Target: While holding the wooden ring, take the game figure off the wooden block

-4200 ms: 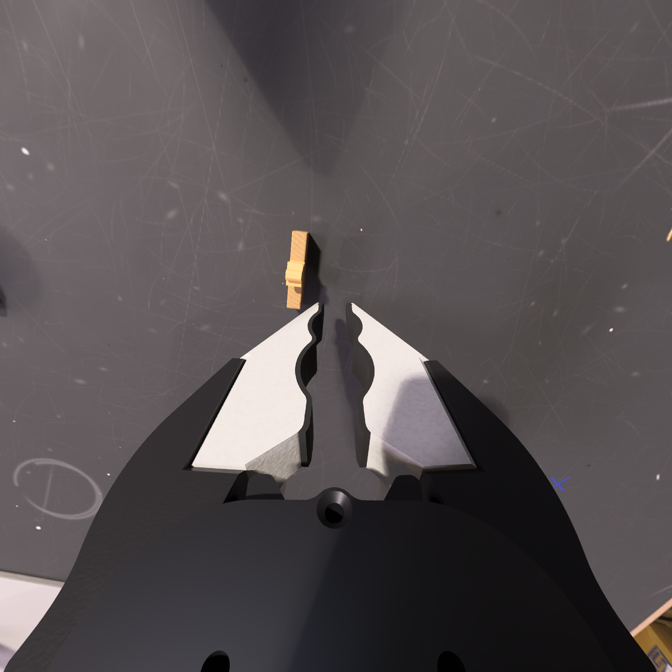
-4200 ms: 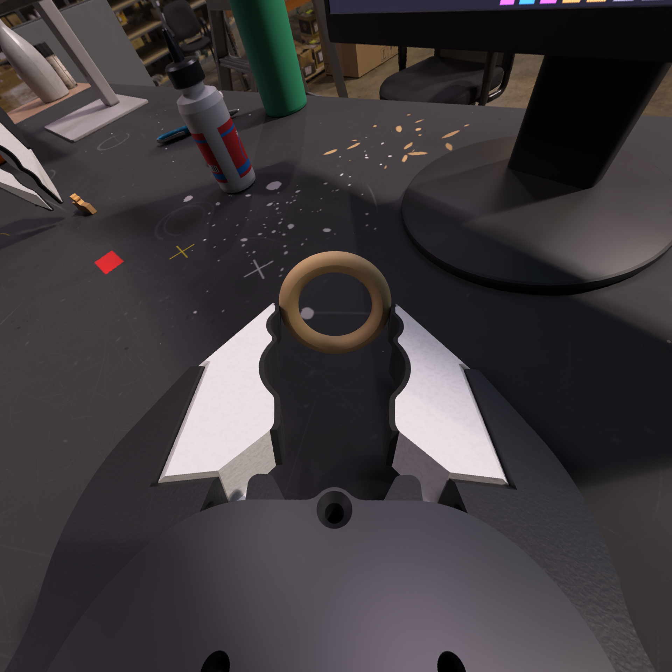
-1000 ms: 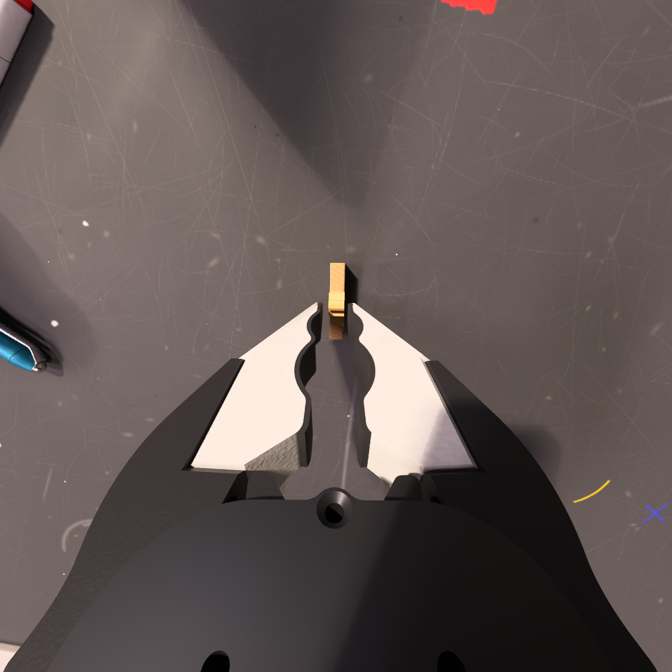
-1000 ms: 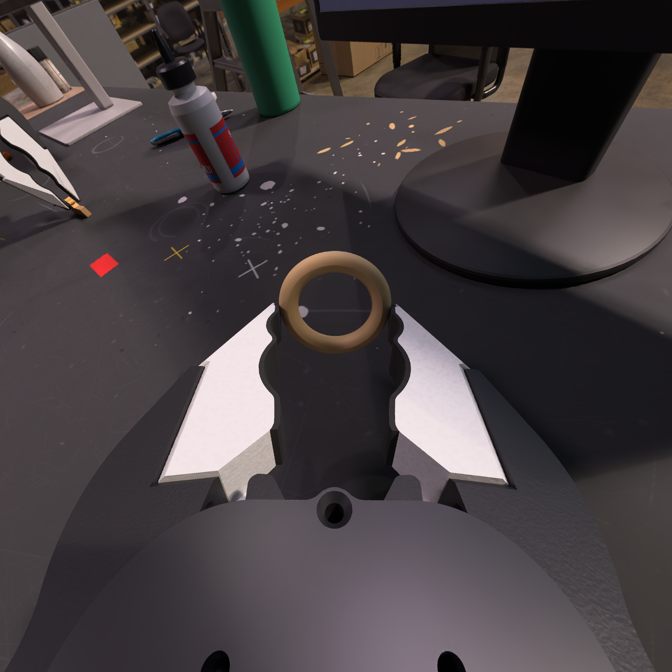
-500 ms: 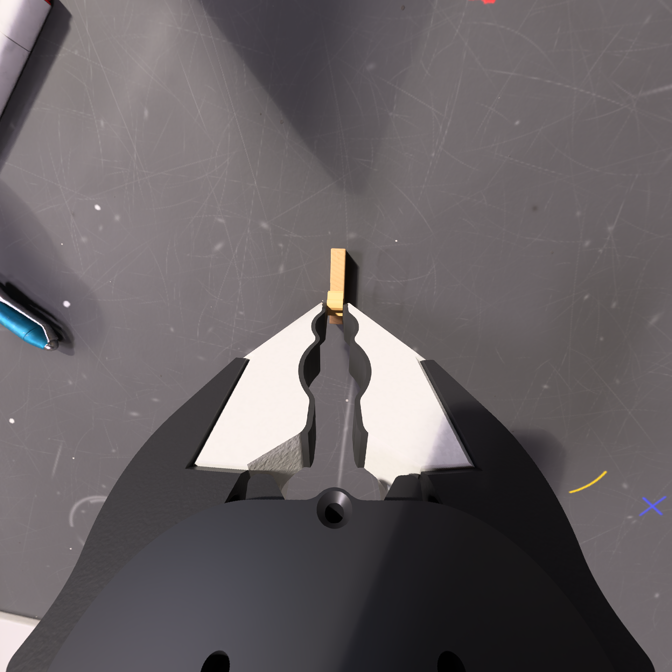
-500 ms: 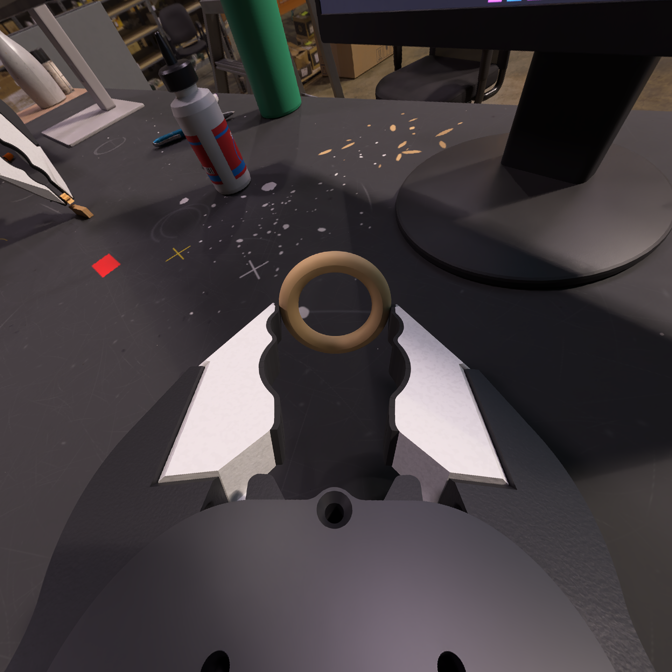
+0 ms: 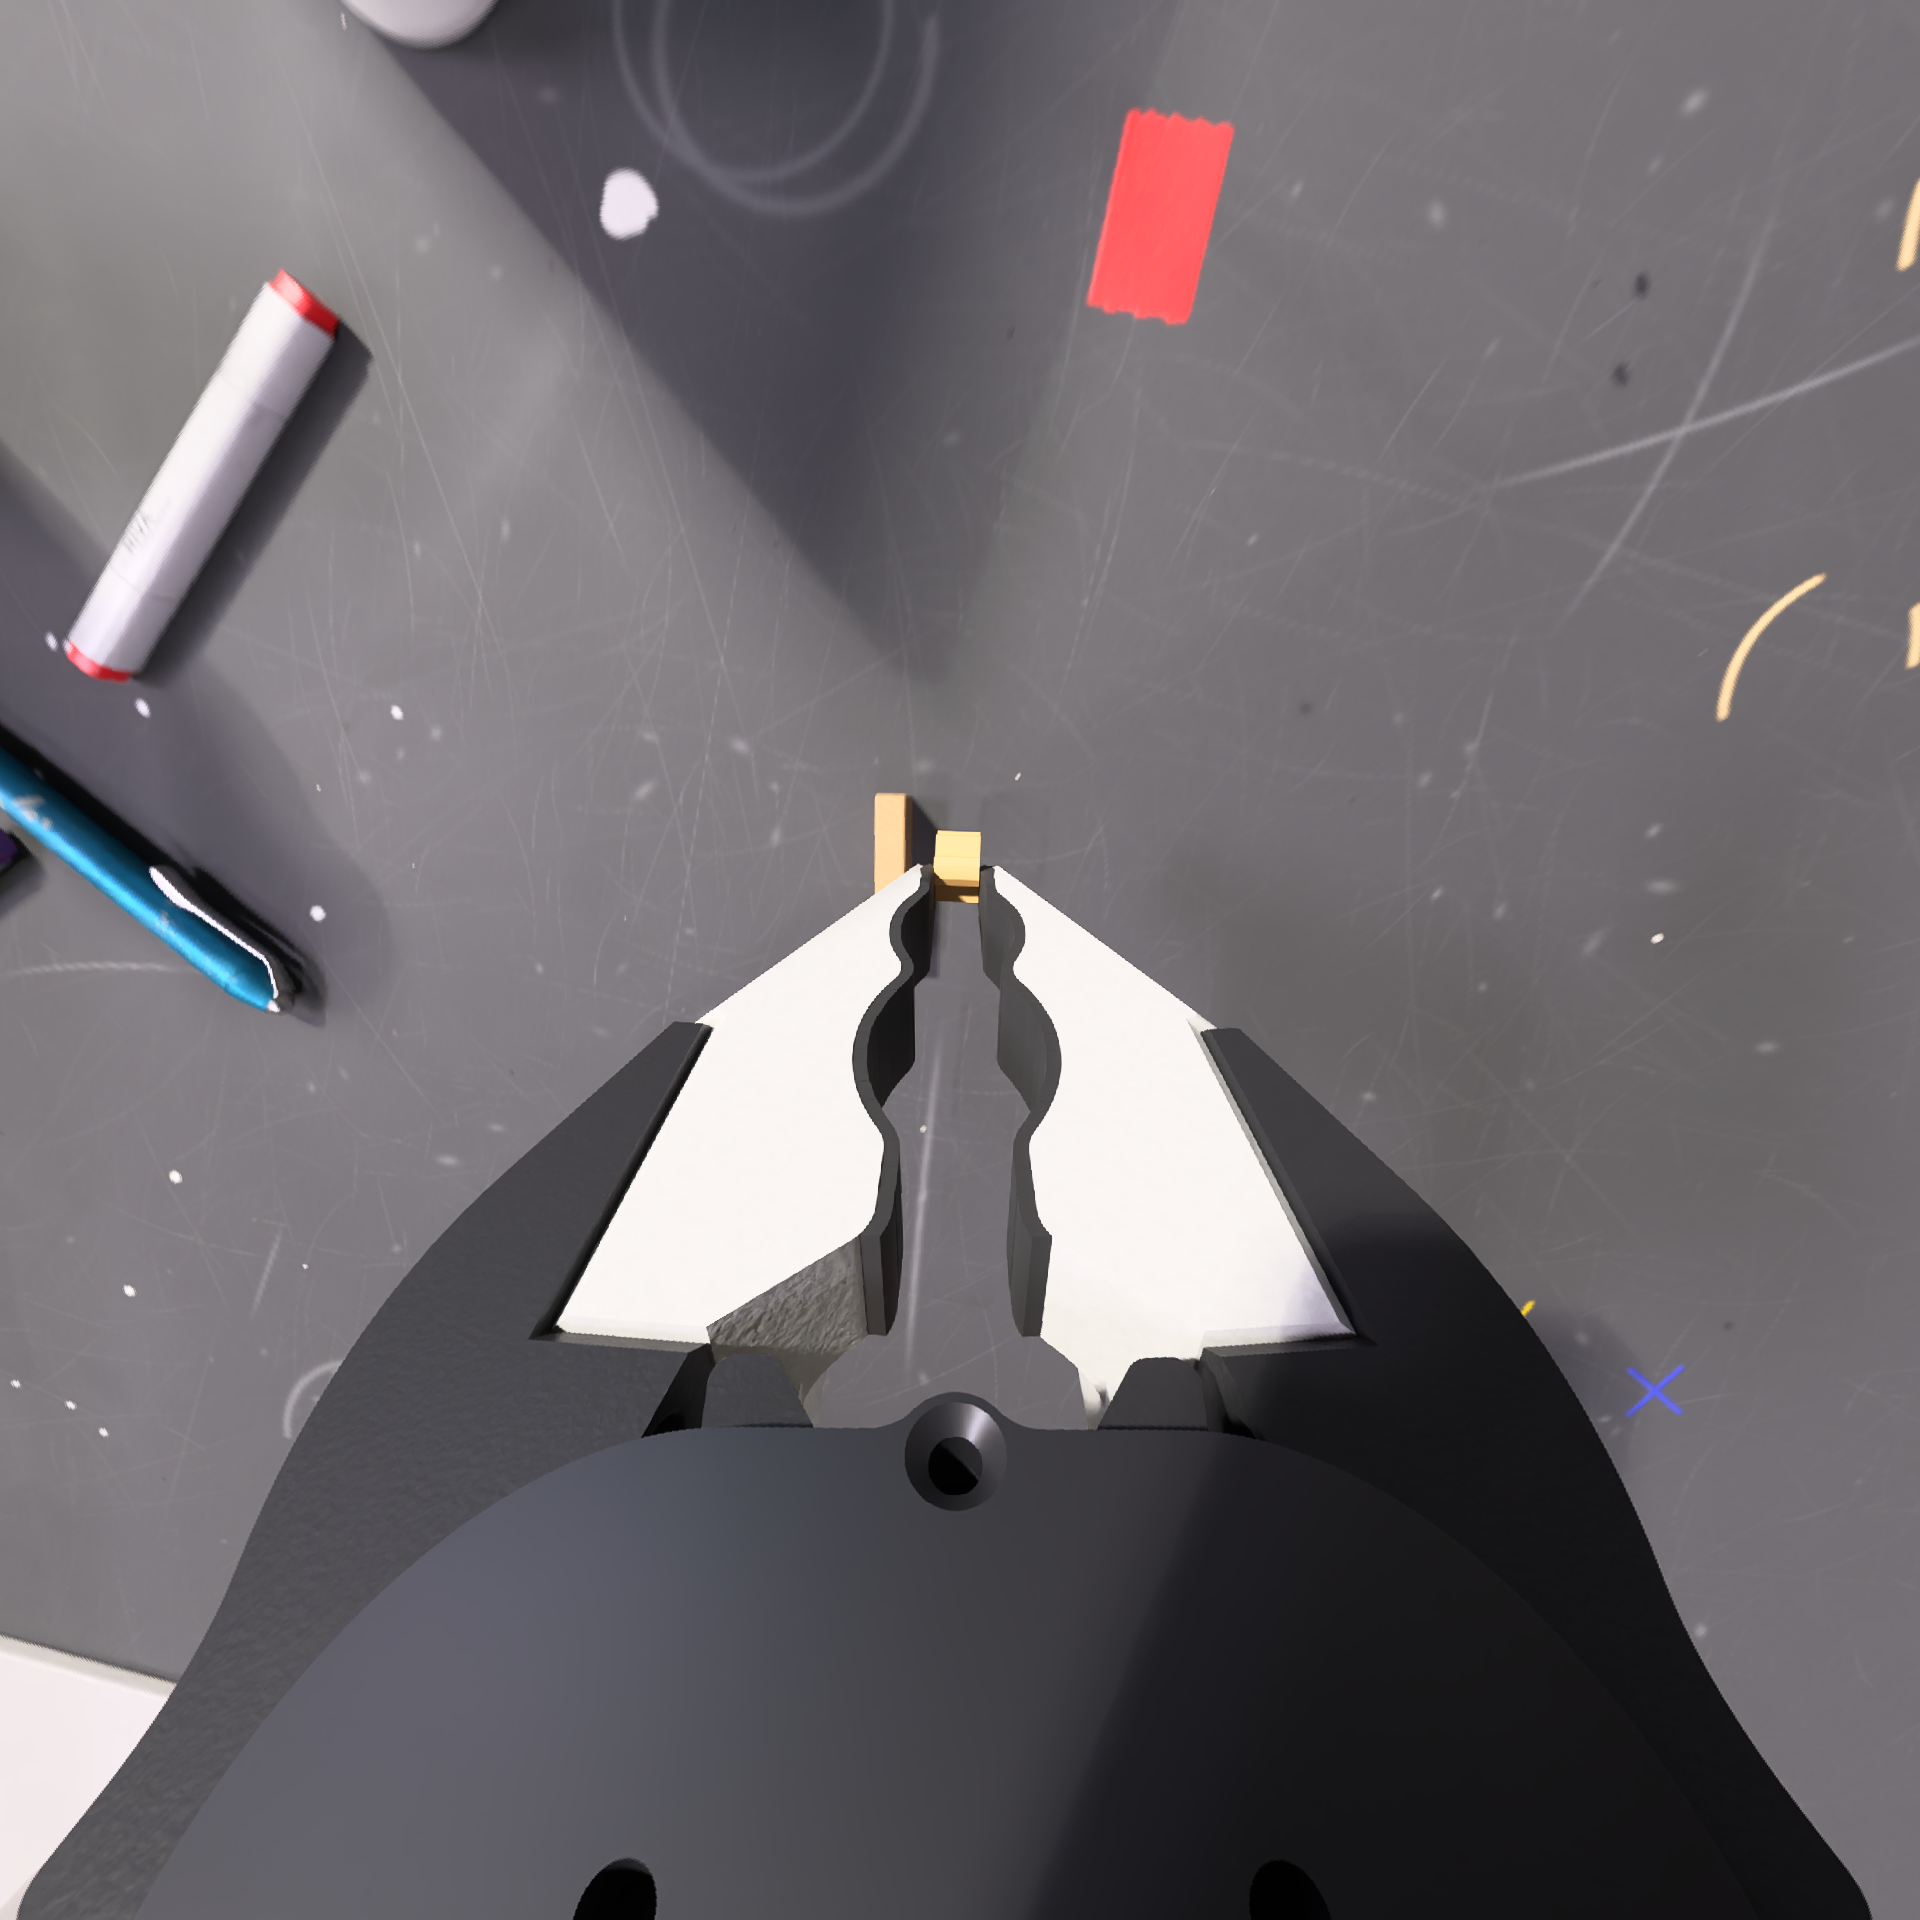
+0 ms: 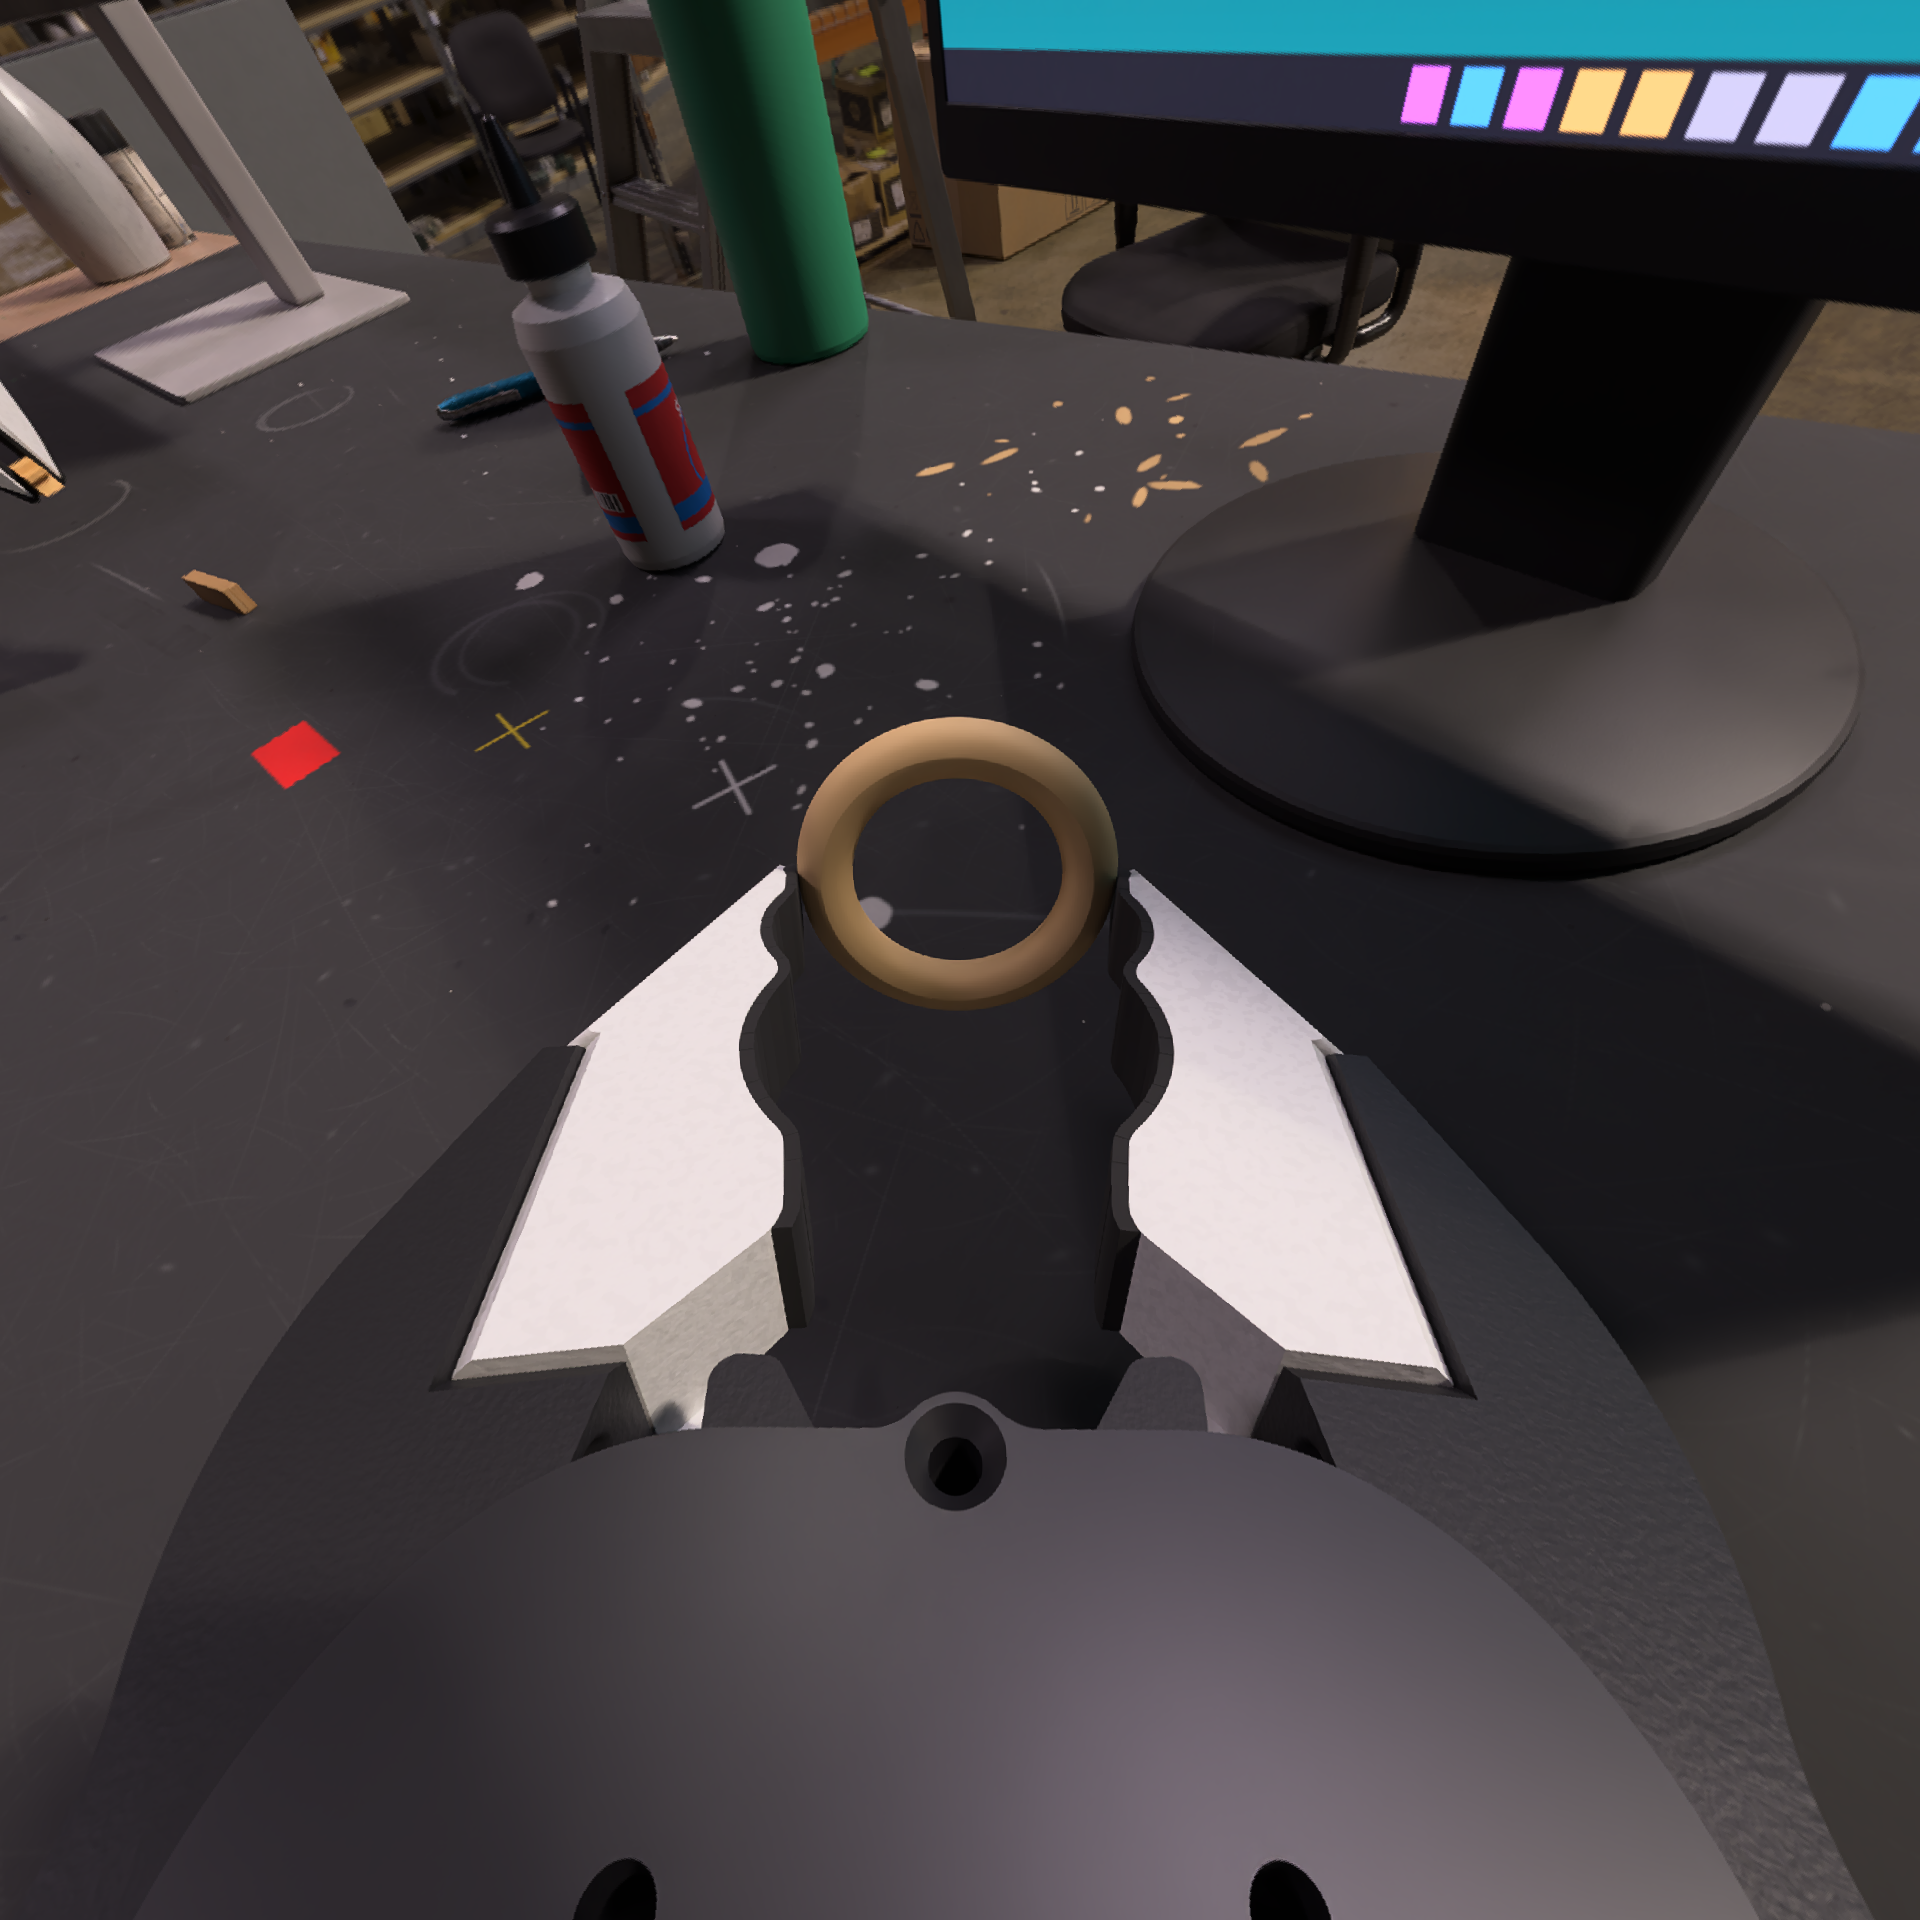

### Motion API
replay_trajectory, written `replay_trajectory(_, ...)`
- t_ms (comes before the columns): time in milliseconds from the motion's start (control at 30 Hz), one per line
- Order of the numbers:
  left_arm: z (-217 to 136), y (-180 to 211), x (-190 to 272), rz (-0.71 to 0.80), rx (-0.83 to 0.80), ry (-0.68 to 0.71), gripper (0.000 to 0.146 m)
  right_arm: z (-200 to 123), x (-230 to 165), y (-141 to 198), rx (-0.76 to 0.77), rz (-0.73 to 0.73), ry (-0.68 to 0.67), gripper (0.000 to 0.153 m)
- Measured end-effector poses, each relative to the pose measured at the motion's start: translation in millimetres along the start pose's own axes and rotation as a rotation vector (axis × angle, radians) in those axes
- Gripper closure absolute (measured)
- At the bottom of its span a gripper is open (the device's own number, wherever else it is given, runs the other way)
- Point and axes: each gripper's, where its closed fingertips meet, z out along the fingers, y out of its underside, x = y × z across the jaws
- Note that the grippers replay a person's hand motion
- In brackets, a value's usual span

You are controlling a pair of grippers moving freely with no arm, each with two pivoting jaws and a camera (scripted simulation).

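Observation:
My left gripper (image 7: 957,883) is shut on the small yellow game figure (image 7: 957,862), pinched at the fingertips and held above the table. The thin wooden block (image 7: 891,840) lies on the dark table just left of the tips, apart from the figure. In the right wrist view the block (image 8: 220,592) lies bare on the table, and the left gripper's fingertips (image 8: 19,457) hold the figure (image 8: 40,478) above it at the far left edge. My right gripper (image 8: 956,878) is shut on the wooden ring (image 8: 956,982), held upright above the table.
A white marker (image 7: 203,478) and a blue pen (image 7: 145,894) lie to the left of the block. A red tape patch (image 7: 1158,216) lies beyond it. A glue bottle (image 8: 613,416), a green cylinder (image 8: 769,177) and a monitor stand base (image 8: 1496,665) stand farther back.
My left gripper closed on the game figure, then rose and drew it off the block, which stays on the table. My right gripper keeps the ring almost still.

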Motion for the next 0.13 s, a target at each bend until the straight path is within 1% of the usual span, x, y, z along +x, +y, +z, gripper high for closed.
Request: replay_trajectory(133, -6, -22, 10, 0.018, 0.016, -0.009, 0.138, -1, -5, -4, 0.008, -0.026, -0.001, 0.093)
